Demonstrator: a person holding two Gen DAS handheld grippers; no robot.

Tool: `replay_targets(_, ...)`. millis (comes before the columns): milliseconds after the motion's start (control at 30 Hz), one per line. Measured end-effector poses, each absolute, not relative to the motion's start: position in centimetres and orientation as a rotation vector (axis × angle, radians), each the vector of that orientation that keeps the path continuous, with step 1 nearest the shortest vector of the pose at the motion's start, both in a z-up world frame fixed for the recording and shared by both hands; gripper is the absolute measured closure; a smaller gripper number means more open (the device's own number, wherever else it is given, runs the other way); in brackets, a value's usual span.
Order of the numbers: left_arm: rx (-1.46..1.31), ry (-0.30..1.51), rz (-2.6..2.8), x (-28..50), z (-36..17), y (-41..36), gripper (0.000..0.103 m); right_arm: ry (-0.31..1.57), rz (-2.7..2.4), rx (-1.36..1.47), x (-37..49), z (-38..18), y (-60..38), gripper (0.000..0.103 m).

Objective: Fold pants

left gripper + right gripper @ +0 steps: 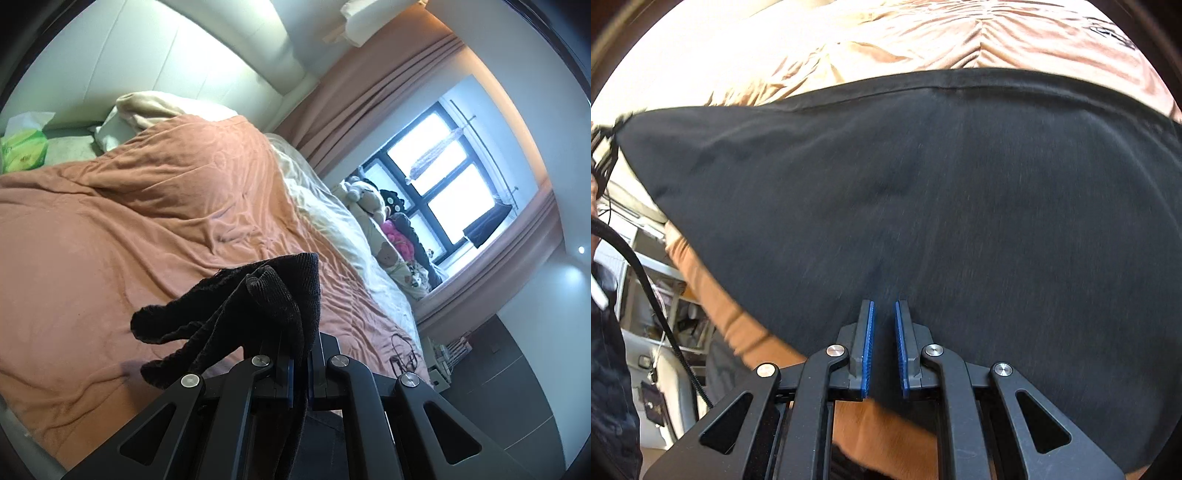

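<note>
The pants (pixel 923 206), of black cloth, are seen spread across the orange blanket (pixel 129 221) on the bed, with one seamed edge running straight across the far side in the right wrist view; the near part hangs toward the bed's edge, and one end is drawn up to a point at the left of that view. A bunched end of the pants (pixel 258 306) is clamped in the left gripper (pixel 301 373), whose jaws are pressed together on the cloth, loose folds spilling over the left finger. The right gripper (pixel 884 347) is held over the middle of the cloth with its blue pads (pixel 868 347) nearly together; a narrow gap is visible, and it cannot be told from the view whether any cloth is pinched there. It is judged that the fold is at an early stage. The main risk is noted at the left grip: only a crumpled bunch is held, so a single layer could slip free and the end could drop unevenly. If the right gripper holds nothing, the body of the pants may be dragged along the blanket and wrinkled rather than folded flat. The blanket itself is loose and creased and may be caught up with the cloth. A dark cable (pixel 661 306) hangs at the left, near the raised end, and could snag.
</note>
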State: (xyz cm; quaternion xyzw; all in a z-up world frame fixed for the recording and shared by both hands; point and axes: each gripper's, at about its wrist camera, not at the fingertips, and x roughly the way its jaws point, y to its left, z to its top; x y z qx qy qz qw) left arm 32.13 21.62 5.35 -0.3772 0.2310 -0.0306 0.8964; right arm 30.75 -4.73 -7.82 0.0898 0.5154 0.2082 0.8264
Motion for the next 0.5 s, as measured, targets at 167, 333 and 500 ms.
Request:
replay_targets(167, -0.715, 0.455, -0.109, 32.6, 9.0, 17.4, 0.099, 1.068, 0.443, 0.190, 29.6, -6.5, -6.9, 0.094)
replay_targets(333, -0.672, 0.429, -0.155, 32.7, 12.2, 13.5, 0.099, 1.003, 0.420, 0.201, 28.1, -4.8, -9.9, 0.094)
replay_targets(500, -0.626, 0.420, -0.194, 33.1, 14.6, 9.3, 0.099, 0.930, 0.363, 0.237, 26.1, -3.0, -14.0, 0.070)
